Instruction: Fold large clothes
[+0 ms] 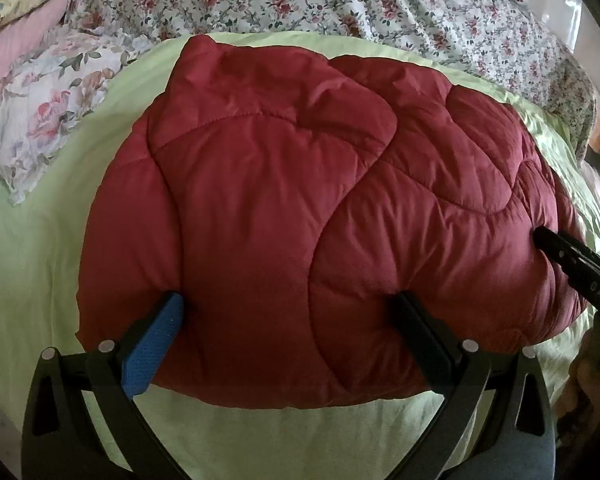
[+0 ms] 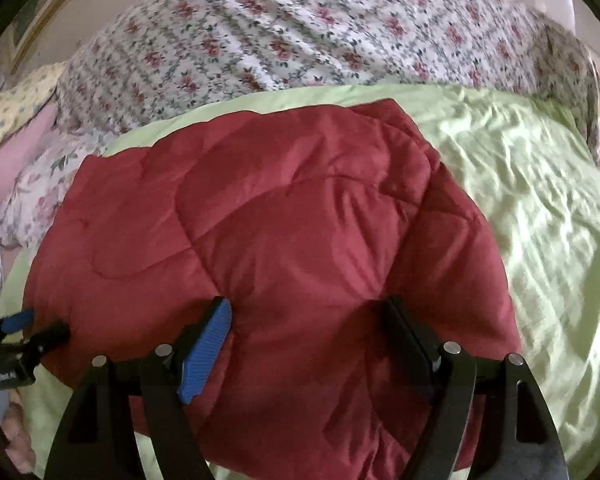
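Note:
A dark red quilted padded garment [image 1: 300, 200] lies folded in a thick bundle on a light green sheet [image 1: 32, 264]; it also shows in the right wrist view [image 2: 292, 232]. My left gripper [image 1: 288, 304] is open, its fingers pressed into the bundle's near edge. My right gripper [image 2: 308, 308] is open too, fingers set wide on the bundle's near right part. The right gripper also shows at the far right of the left wrist view [image 1: 560, 252], and the left gripper at the far left of the right wrist view [image 2: 24, 332].
A floral bedspread [image 1: 340, 8] covers the bed behind the green sheet [image 2: 540, 200]. A floral pillow [image 1: 48, 108] and a pink cloth [image 1: 24, 36] lie at the left. The bed's right edge shows at the far right.

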{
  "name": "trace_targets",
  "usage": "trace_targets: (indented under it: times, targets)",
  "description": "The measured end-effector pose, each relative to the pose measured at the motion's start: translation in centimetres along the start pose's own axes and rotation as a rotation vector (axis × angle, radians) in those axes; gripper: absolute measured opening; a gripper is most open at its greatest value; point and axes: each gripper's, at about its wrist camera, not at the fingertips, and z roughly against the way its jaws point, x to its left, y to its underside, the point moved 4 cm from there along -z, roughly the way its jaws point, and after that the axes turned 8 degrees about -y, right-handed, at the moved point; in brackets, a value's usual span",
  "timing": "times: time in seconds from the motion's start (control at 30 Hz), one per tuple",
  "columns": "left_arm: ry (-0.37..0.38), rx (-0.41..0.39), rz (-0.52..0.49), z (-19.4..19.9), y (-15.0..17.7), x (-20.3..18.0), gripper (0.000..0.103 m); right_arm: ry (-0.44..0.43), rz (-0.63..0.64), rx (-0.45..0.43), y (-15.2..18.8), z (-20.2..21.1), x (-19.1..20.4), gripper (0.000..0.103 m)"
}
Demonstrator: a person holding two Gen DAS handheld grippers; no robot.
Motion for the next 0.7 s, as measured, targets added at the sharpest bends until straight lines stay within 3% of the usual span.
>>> trace_targets:
  times: [0.23,0.4,0.57,0.7]
  targets:
    - [0.016,-0.018,0.026,1.2,-0.3,0.6,0.103,0.020,0.016,-0.002,0.4,-0.2,0.2,0.080]
    - [-0.037,-0.086,0.049,2.7,-1.5,1.5,0.103,0.027,0.020,-0.004,0.5,-0.2,0.3,0.080]
    - [-0.048,-0.049,0.025,1.2,-1.7,1.0,0.103,0.036,0.016,-0.002,0.4,0.3,0.4,0.080]
    - [-0.040,-0.042,0.011,0.6,-2.1,0.6,0.103,-0.003,0.064,-0.071,-0.7,2.8,2.6,0.080]
